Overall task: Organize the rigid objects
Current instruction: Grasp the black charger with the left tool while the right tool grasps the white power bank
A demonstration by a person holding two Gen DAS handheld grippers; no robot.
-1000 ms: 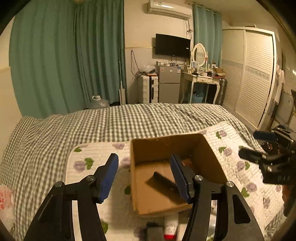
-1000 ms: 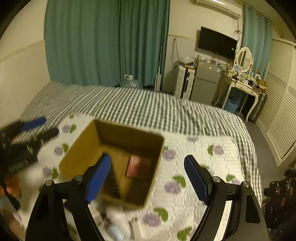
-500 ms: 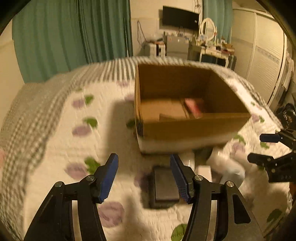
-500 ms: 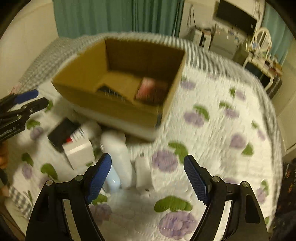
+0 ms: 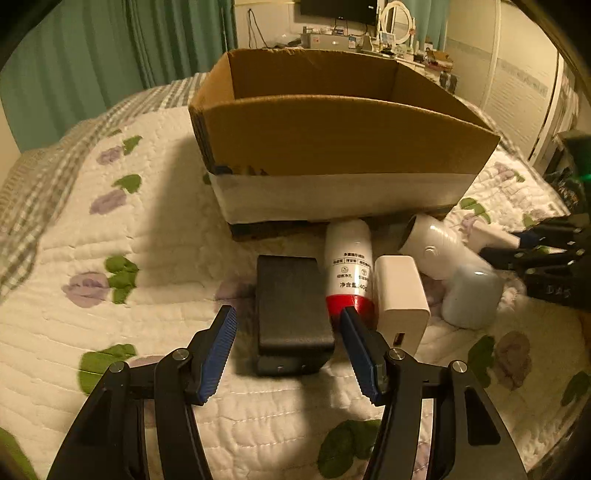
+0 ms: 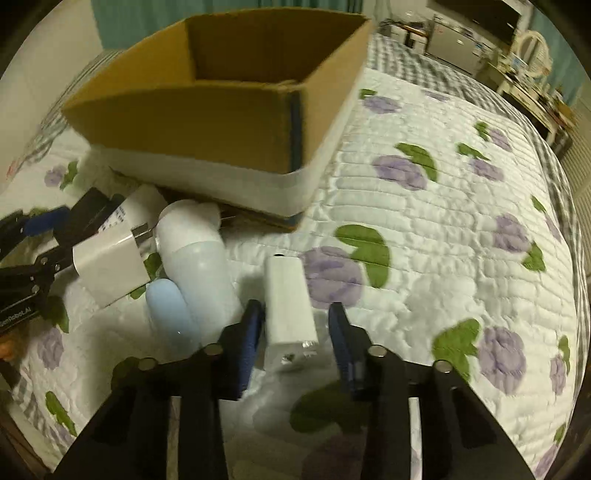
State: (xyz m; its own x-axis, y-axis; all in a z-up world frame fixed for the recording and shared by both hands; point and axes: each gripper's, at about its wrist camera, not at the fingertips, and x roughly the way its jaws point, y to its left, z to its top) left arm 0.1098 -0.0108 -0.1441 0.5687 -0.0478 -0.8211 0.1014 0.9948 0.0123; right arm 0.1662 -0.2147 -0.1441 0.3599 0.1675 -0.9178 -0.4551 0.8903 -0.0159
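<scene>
A cardboard box [image 5: 332, 147] stands on the quilted bed, also in the right wrist view [image 6: 221, 99]. In front of it lie a black block [image 5: 291, 306], a white bottle with a red cap [image 5: 349, 269], a white charger [image 5: 400, 291], a white hair-dryer-like device [image 5: 439, 247] and a pale blue item [image 5: 471, 295]. My left gripper [image 5: 286, 350] is open, its jaws either side of the black block's near end. My right gripper [image 6: 295, 336] is open around a small white adapter [image 6: 290, 306]. The right gripper also shows in the left wrist view [image 5: 532, 243].
The floral quilt [image 6: 443, 221] covers the bed, with a checked sheet [image 5: 33, 184] beyond it. Green curtains [image 5: 110, 48] hang behind. A dresser with a mirror [image 5: 395, 22] and a wardrobe [image 5: 524, 92] stand at the far right.
Both grippers have dropped from above the box to the bed in front of it. The left now brackets the black block, the right the small white adapter, with its jaws narrower.
</scene>
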